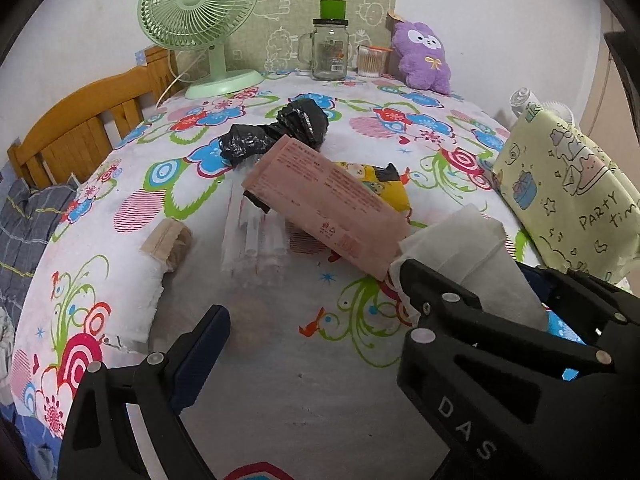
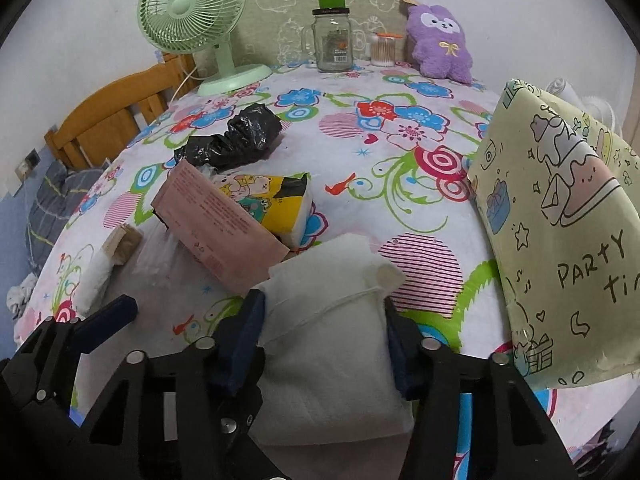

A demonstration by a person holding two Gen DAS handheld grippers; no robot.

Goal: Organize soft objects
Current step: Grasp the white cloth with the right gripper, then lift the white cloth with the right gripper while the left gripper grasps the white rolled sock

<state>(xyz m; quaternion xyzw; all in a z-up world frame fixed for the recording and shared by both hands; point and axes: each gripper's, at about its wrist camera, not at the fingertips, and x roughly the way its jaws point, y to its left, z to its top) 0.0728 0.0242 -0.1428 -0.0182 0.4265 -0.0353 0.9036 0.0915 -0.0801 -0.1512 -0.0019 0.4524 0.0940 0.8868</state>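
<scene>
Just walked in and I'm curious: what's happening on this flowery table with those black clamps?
A person is tidying soft things with two hand-held grippers. The right gripper has its fingers closed on a stack of white tissue, held above the table near a yellow-green bag. The left gripper is open and holds nothing. A pink packet, a yellow tissue pack and a black plastic bag wait farther back.

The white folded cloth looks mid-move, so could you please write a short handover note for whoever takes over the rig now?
Right gripper: shut on the white folded cloth, held above the table.
Left gripper: open, empty, beside it.
Green gift bag: at right, standing tilted.
Left on the floral tablecloth: pink packet, yellow tissue pack, black plastic bag.
Done: cloth picked up. Left: place it, then sort the rest.
</scene>
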